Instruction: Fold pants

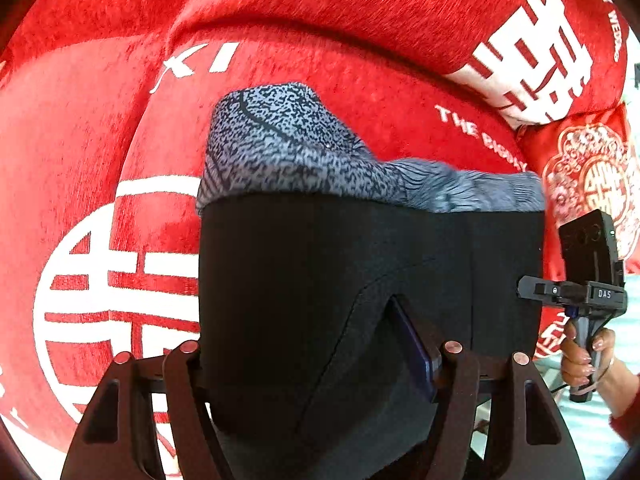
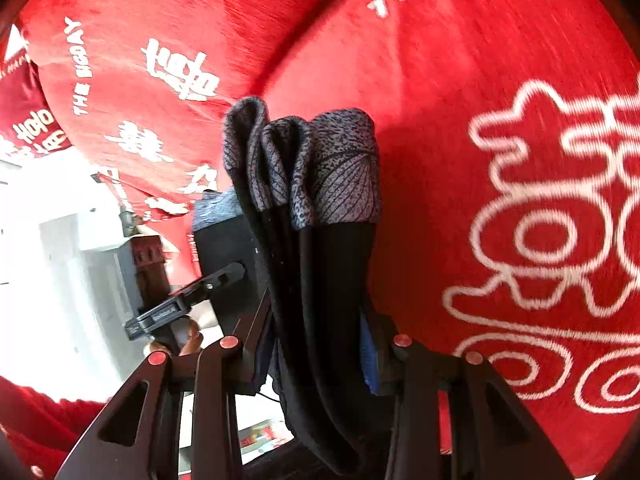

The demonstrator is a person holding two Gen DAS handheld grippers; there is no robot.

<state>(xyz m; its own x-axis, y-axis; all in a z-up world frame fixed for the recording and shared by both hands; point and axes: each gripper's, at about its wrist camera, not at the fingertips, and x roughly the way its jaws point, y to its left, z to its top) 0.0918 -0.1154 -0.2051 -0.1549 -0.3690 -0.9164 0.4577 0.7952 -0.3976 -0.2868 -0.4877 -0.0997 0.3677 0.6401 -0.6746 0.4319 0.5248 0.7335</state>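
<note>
Pants: the pants, black with a grey speckled band along the top edge, hang bunched between the two grippers above the red cloth.
Left gripper: the left gripper is clamped on the black fabric, which spills over and hides most of the gap between its fingers.
Right gripper: the right gripper is closed on several stacked folds of the pants.
Edges: from the left wrist, the grey band runs as one long edge across the picture; its right end stops near the right gripper.
Open room: bare red cloth with white printed signs lies to the left of and beyond the pants; a red cushion sits at the far right.
Only from the left wrist: the right hand wrapped round its handle.
Only from the right wrist: the folds seen end on (at least three loops of grey band), the left gripper pressed to the pants' far side, and the red cloth beyond.
</note>
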